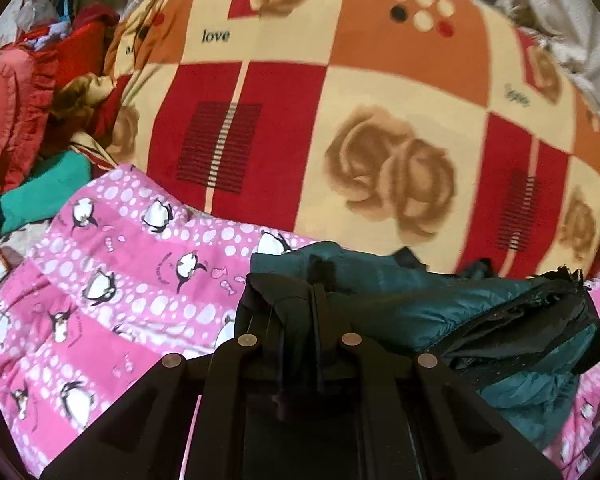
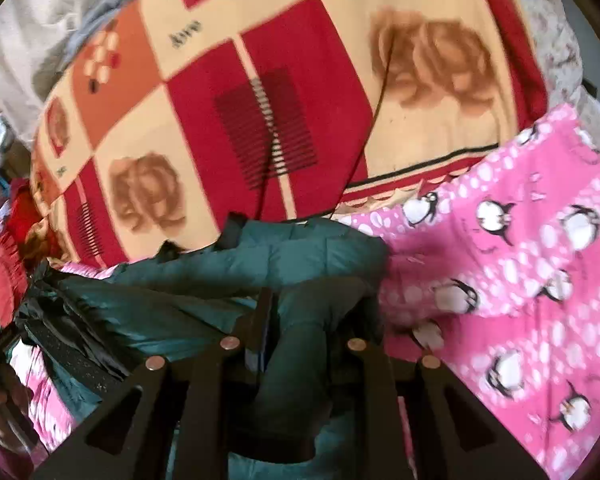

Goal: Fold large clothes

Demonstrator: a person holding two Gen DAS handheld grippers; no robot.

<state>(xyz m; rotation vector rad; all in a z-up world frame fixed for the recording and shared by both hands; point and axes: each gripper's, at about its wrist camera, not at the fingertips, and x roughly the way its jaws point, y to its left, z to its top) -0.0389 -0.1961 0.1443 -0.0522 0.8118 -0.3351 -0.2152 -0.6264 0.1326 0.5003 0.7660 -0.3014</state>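
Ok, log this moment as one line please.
stage: mid-fold | left gripper: shut on teal jacket | right gripper: shut on teal jacket | under: pink penguin sheet

The word "love" is printed in dark letters on a cream square of the patterned blanket (image 1: 340, 92), far ahead and left of the left jaws; other lettering there is too blurred to read.

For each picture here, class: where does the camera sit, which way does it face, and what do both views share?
Left wrist: on the left gripper, facing forward and down at the teal jacket it pinches; only its own fingers show.
Right wrist: on the right gripper, facing likewise, shut on the jacket.
Shared: jacket, pink penguin sheet, rose blanket.
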